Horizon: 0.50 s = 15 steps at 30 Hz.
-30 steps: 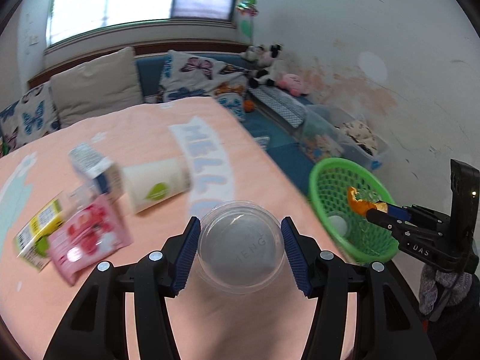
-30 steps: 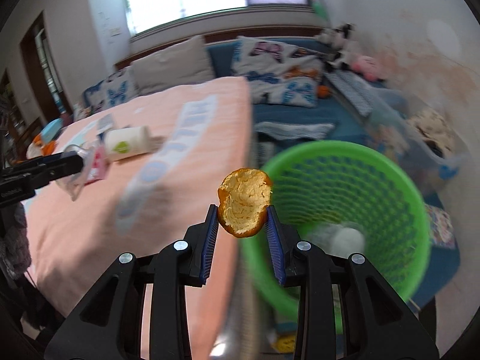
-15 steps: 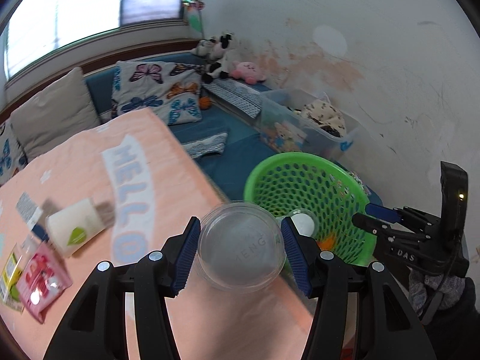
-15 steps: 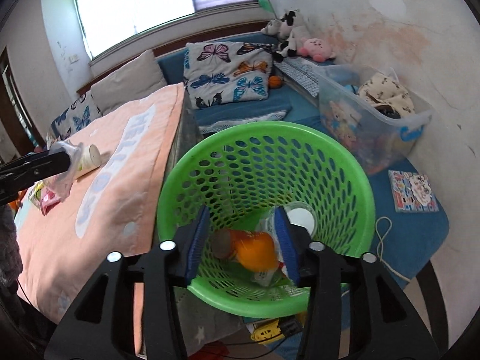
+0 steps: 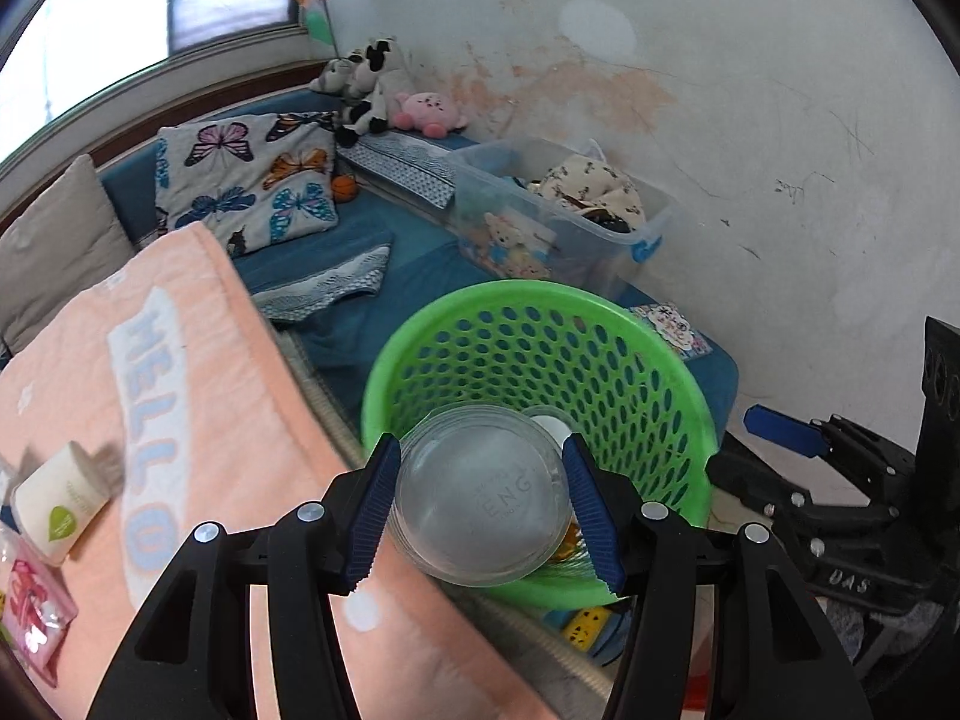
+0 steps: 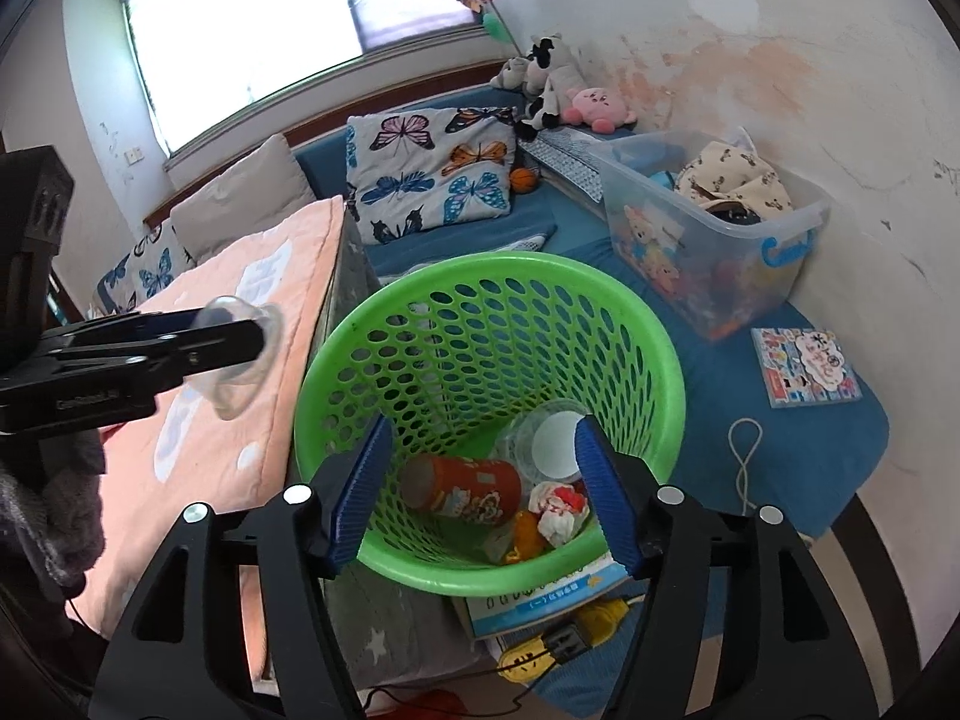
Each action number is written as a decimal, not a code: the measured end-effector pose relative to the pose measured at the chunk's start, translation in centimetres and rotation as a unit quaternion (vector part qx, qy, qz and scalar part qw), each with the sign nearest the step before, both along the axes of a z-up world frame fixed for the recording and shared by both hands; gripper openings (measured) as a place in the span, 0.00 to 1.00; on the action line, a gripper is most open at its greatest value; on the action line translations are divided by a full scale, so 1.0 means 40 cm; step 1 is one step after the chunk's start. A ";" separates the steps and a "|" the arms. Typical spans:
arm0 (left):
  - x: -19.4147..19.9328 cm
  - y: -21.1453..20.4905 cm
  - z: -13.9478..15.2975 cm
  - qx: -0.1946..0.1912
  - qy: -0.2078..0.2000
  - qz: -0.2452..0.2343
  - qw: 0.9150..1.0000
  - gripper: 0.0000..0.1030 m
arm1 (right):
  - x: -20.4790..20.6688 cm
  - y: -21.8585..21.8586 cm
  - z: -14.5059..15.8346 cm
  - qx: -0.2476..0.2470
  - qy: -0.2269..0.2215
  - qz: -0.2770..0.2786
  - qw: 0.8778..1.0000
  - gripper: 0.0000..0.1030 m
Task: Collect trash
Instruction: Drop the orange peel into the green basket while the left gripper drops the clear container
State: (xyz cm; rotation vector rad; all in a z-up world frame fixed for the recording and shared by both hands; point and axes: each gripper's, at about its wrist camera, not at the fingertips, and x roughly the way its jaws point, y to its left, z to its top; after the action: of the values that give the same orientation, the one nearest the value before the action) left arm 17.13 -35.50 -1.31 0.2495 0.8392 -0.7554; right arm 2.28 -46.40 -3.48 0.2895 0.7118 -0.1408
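Observation:
My left gripper [image 5: 483, 504] is shut on a clear plastic cup [image 5: 480, 495], held at the near rim of the green mesh basket [image 5: 600, 336]. From the right wrist view the cup [image 6: 240, 354] hangs just left of the basket [image 6: 480, 276]. My right gripper [image 6: 480, 480] is open and empty above the basket. Inside lie an orange can [image 6: 462, 486], orange peel [image 6: 525, 531], crumpled paper [image 6: 558, 507] and a clear lidded cup [image 6: 555, 438]. On the peach blanket [image 5: 78, 372] lie a white cup [image 5: 60, 510] and a pink packet [image 5: 30, 606].
A clear storage bin [image 6: 714, 240] of toys stands beyond the basket by the wall. Butterfly pillows [image 6: 432, 174] and plush toys [image 6: 558, 90] lie on the blue mat. A booklet [image 6: 804, 366] and a cord [image 6: 744, 462] lie right of the basket. A yellow power strip [image 6: 564, 636] sits below it.
My right gripper opened and the orange peel dropped into the basket. My left gripper carried the clear cup from over the blanket to the basket's rim.

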 end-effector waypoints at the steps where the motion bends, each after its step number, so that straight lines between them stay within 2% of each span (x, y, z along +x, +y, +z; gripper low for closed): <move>1: -0.001 -0.009 -0.005 0.000 0.002 -0.001 1.000 0.53 | -0.001 -0.002 -0.001 0.001 0.000 -0.001 1.000 0.64; 7: -0.001 -0.053 -0.031 -0.001 0.017 -0.016 1.000 0.53 | -0.015 -0.005 -0.006 0.006 -0.001 -0.004 1.000 0.64; 9: -0.002 -0.058 -0.035 -0.004 0.023 -0.018 1.000 0.58 | -0.015 -0.008 -0.007 0.008 -0.001 -0.006 1.000 0.64; 15: -0.011 -0.058 -0.033 -0.014 0.023 -0.022 0.999 0.66 | -0.017 -0.012 -0.012 0.014 0.000 -0.006 1.000 0.65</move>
State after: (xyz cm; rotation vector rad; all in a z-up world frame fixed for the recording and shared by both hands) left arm 16.67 -37.83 -2.63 0.2259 0.8682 -0.8157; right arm 1.61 -46.89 -3.97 0.3194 0.7120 -0.1417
